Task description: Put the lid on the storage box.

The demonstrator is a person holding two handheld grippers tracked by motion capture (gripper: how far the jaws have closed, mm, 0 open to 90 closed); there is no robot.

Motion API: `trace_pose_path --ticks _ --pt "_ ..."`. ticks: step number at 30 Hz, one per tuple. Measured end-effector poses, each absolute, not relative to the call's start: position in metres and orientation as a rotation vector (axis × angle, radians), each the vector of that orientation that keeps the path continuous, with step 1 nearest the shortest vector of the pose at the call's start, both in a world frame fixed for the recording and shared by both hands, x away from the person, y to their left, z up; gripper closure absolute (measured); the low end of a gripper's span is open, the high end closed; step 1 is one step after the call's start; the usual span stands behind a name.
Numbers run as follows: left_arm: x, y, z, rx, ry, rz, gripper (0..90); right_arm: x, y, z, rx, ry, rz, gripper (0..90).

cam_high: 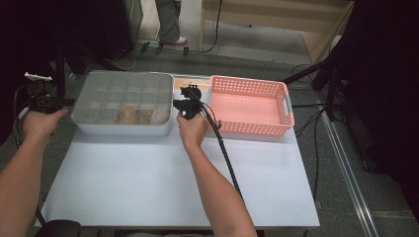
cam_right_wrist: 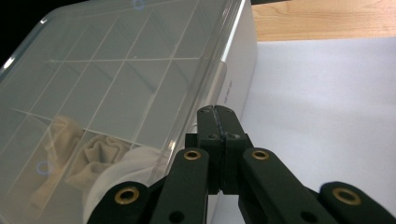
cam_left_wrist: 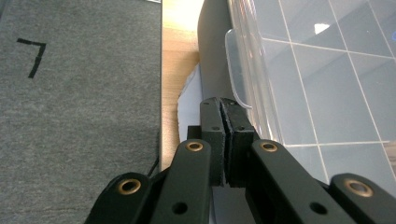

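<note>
Grey compartment box [cam_high: 123, 103] w/ clear lid sits at far left of white tabletop [cam_high: 148, 182], pink basket [cam_high: 249, 106] just beside it on the right. Box is divided into a grid of cells; near row holds rolled cloth items [cam_high: 141, 115], beige and white, seen thru the lid.

Left tongs [cam_high: 42, 96] at the box's left end, off the tabletop edge. In left gripper view the tongs [cam_left_wrist: 225, 112] are clenched, jaws pressed together w/ nothing between them, tips just beside the lid's small clear tab [cam_left_wrist: 236, 70]; can't tell if touching.

Right tongs [cam_high: 190, 98] at the box's right end, in the gap btwn box and basket, cable [cam_high: 225, 148] trailing back along the forearm. In right gripper view the tongs [cam_right_wrist: 218, 116] are also clenched on nothing, tips right next to the box's white side wall [cam_right_wrist: 240, 70], under the lid rim. Rolled cloths [cam_right_wrist: 93, 154] show in the nearest cells.

Lid on the box, both ends.
</note>
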State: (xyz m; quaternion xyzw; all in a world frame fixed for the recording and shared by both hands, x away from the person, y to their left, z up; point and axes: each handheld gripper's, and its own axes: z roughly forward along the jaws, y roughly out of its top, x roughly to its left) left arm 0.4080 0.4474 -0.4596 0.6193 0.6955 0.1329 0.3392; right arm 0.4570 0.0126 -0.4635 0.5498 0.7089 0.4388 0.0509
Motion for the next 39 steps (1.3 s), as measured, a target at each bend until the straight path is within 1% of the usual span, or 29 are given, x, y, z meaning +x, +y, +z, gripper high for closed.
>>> trace_pose_path --ticks 4,7,11,17,22,26,36,39 --pt "0.407 0.445 -0.459 1.636 1.808 0.370 89.5 0.457 0.012 -0.463 1.664 2.153 1.337 90.0" --pt "0.407 0.445 -0.458 1.625 1.812 0.356 89.3 0.457 0.013 -0.462 1.668 2.151 1.343 90.0" --pt "0.407 0.444 -0.457 1.638 1.805 0.375 89.7 0.456 0.013 -0.462 1.655 2.154 1.346 90.0" --pt "0.405 0.446 -0.459 1.634 1.801 0.376 85.4 0.455 0.014 -0.461 1.655 2.165 1.333 90.0" --pt "0.402 0.454 -0.454 1.579 1.790 0.384 85.7 0.454 0.015 -0.462 1.655 2.161 1.336 90.0" --pt "0.403 0.452 -0.455 1.590 1.783 0.370 86.5 0.455 0.014 -0.462 1.654 2.165 1.333 90.0" --pt "0.404 0.448 -0.453 1.573 1.793 0.386 89.2 0.455 0.014 -0.462 1.652 2.168 1.333 90.0" --pt "0.404 0.449 -0.452 1.572 1.786 0.383 88.5 0.455 0.014 -0.462 1.655 2.165 1.334 90.0"
